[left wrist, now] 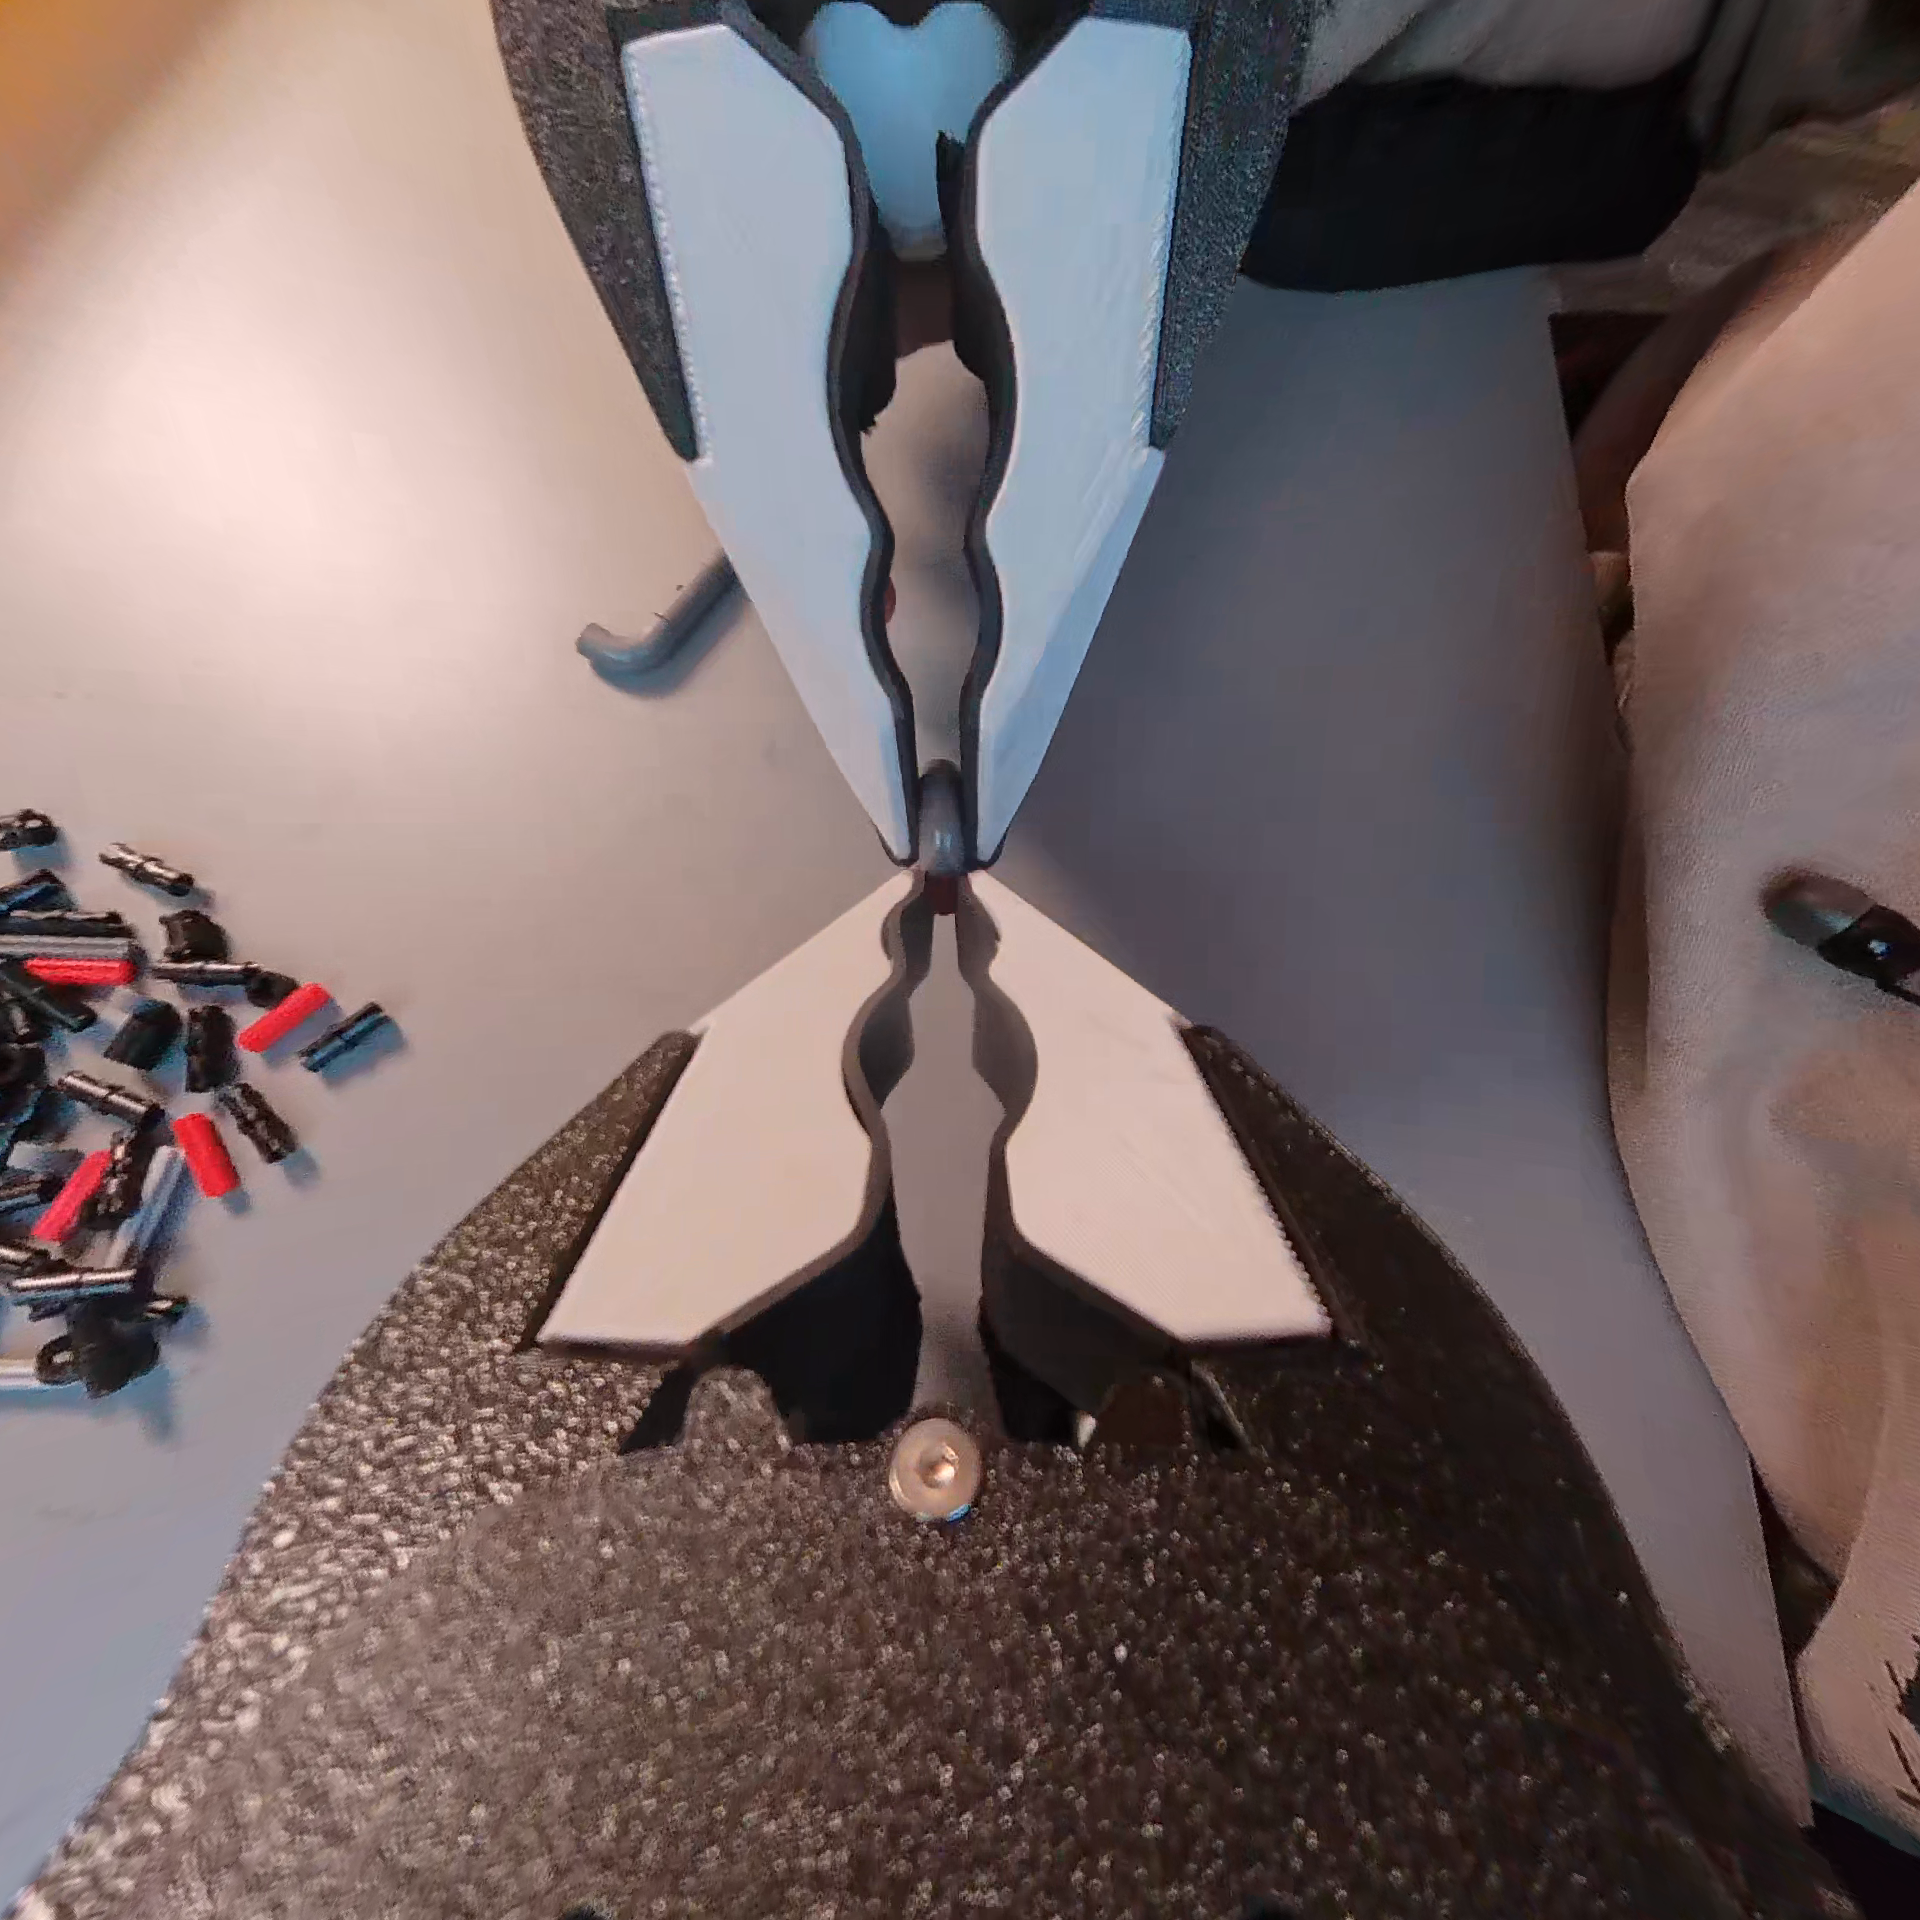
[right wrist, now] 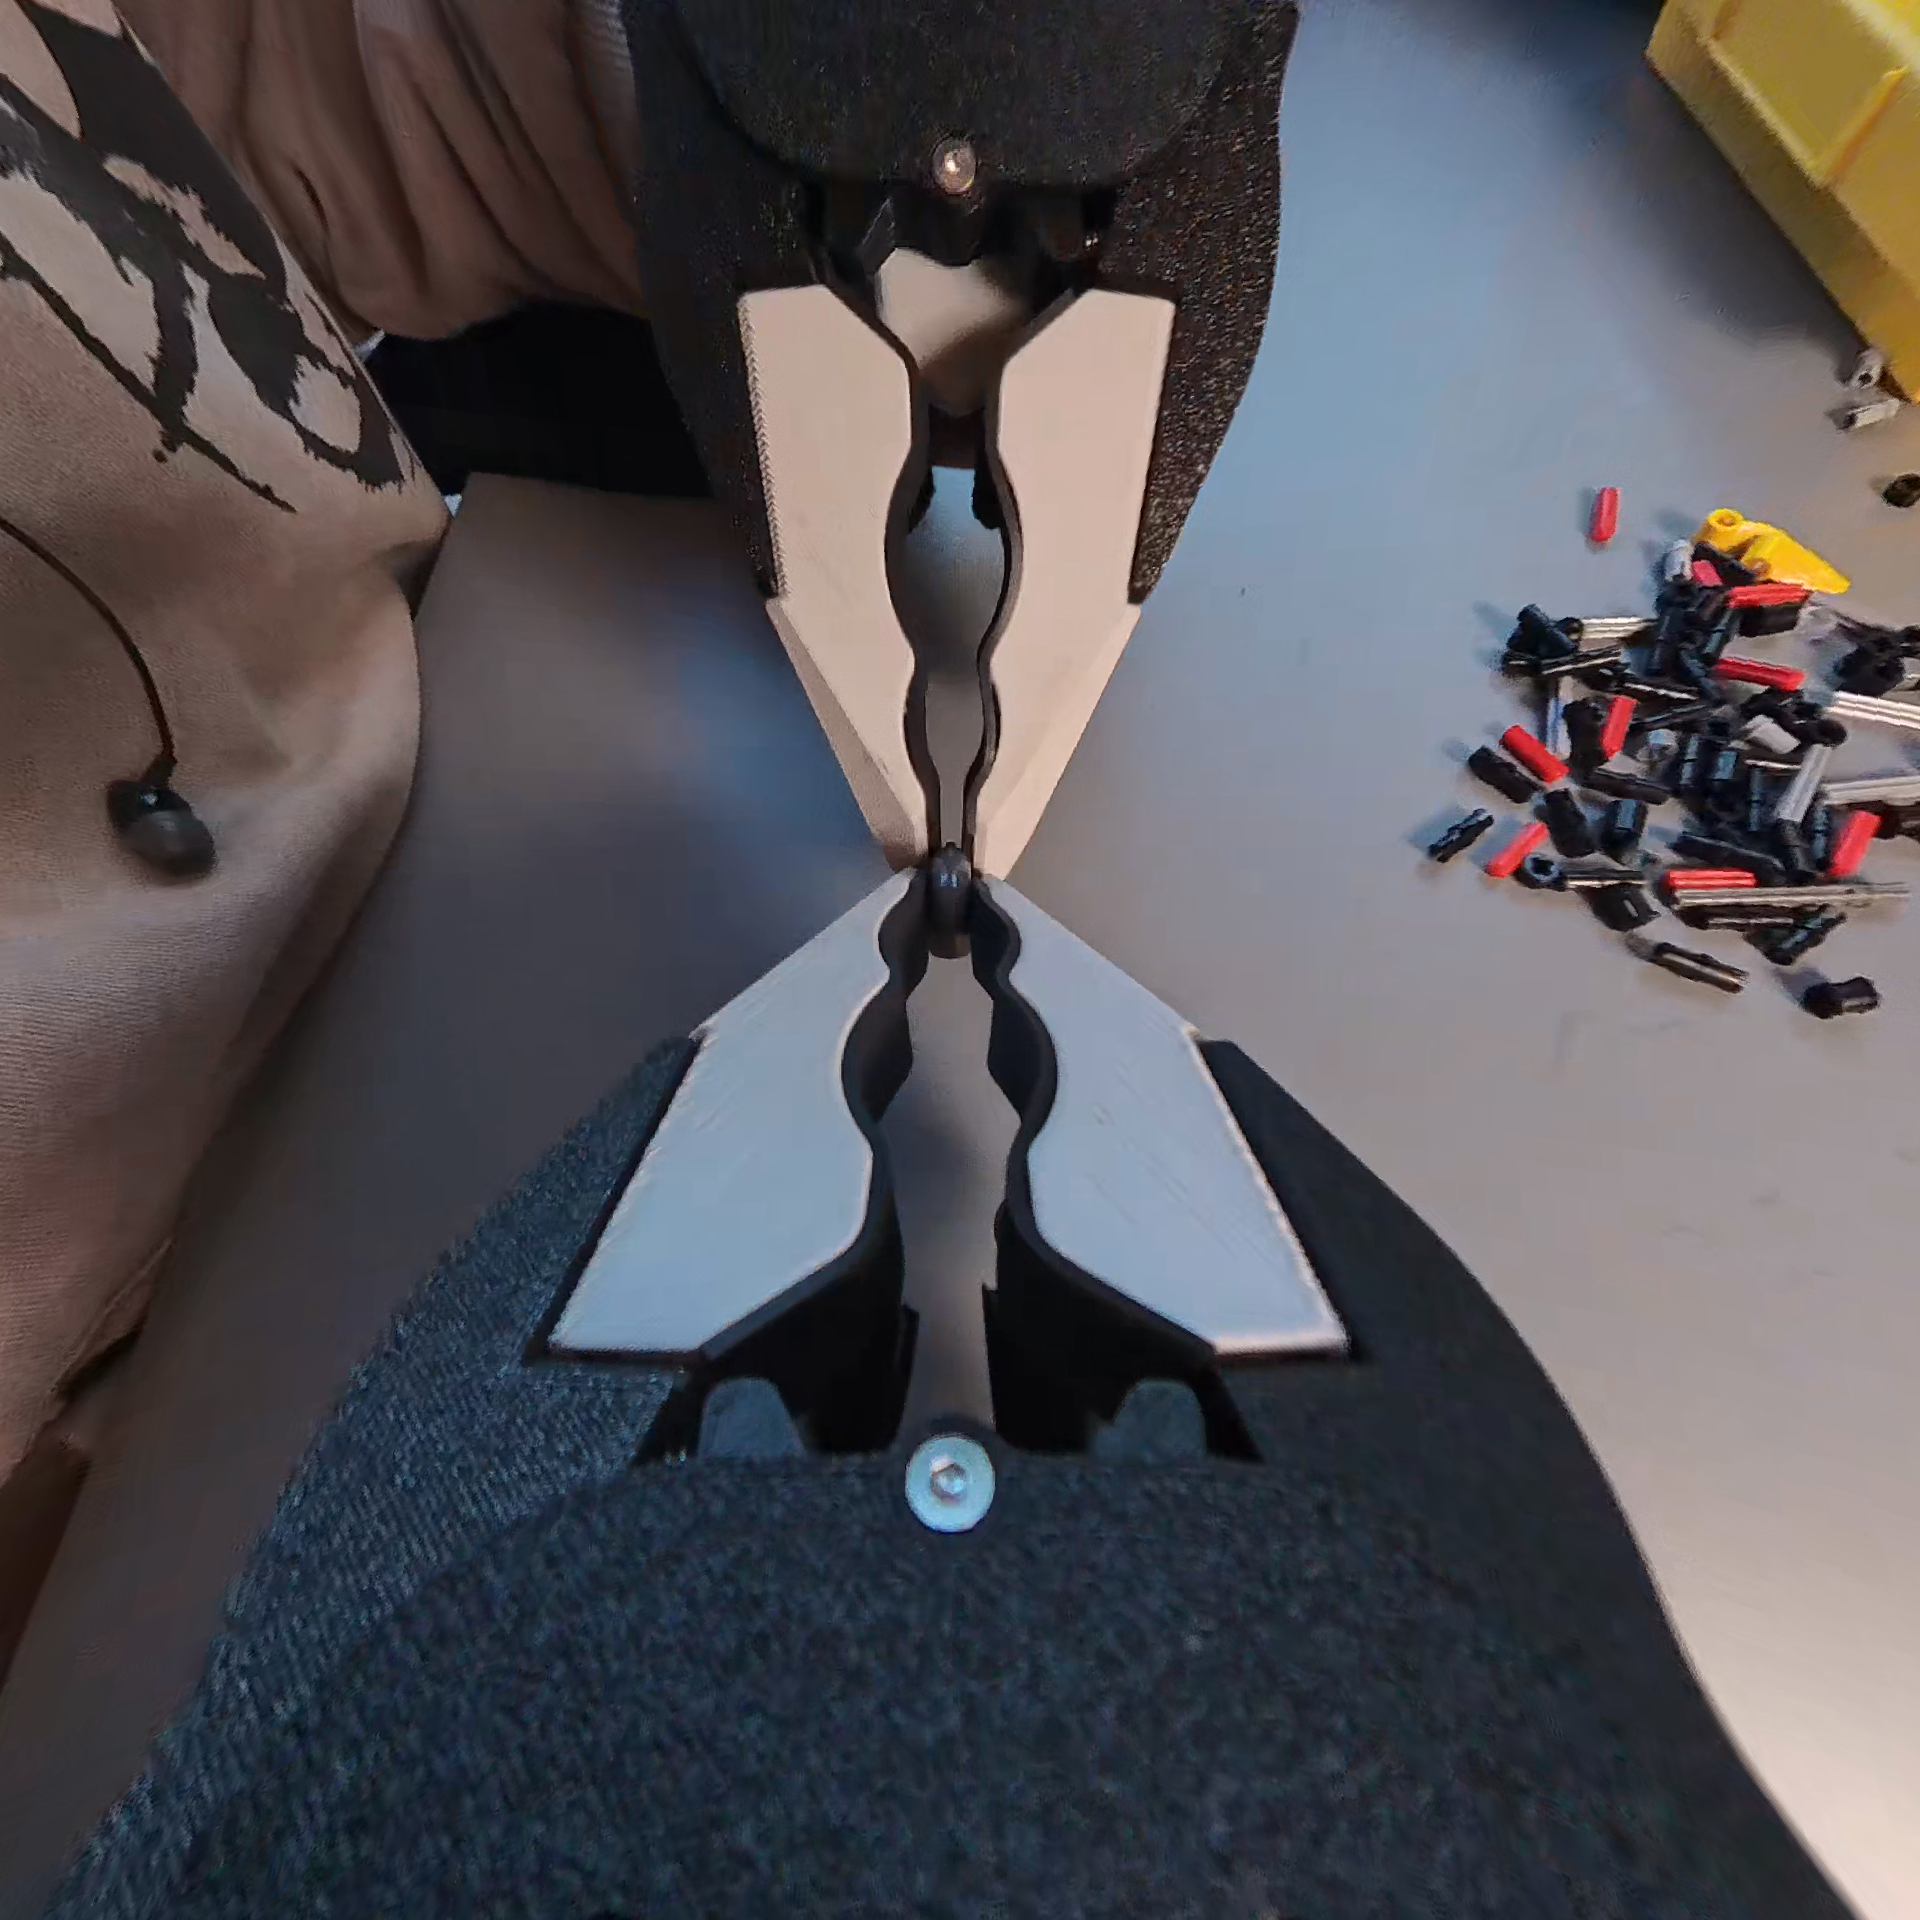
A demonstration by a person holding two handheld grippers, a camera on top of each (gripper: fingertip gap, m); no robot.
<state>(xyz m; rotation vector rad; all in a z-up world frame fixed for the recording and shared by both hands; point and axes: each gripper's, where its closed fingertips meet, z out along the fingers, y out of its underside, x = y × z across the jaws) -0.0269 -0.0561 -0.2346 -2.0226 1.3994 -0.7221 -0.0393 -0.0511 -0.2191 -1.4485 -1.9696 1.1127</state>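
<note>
The left claw [left wrist: 940,888] and the right claw [right wrist: 948,914] meet tip to tip above the worktop [left wrist: 1299,727], each seen head-on in the other's view. Both are nearly pressed together, with only a thin gap at the tips. Between the tips sits a small dark grey piece [right wrist: 948,902], rounded where it shows. In the right wrist view it lies pinched between the right claw's fingertips [right wrist: 904,925] and touches the left claw's tips just above it. In the left wrist view the same grey piece [left wrist: 943,826] sits between the far claw's tips, and a small dark red bit [left wrist: 943,896] shows in the left claw's own tips; whether red and grey are one part or two cannot be told.

Behind the far claw in the left wrist view, a grey bent rod [left wrist: 655,639] lies on the worktop. Well to the side lies a heap of small black, red and grey pins [right wrist: 1704,769], with a yellow part [right wrist: 1766,551] at its far edge. A yellow bin [right wrist: 1808,156] stands in the far corner. A person's beige printed shirt [right wrist: 208,416] fills the near side, with a black earbud [right wrist: 166,826] hanging on its cord.
</note>
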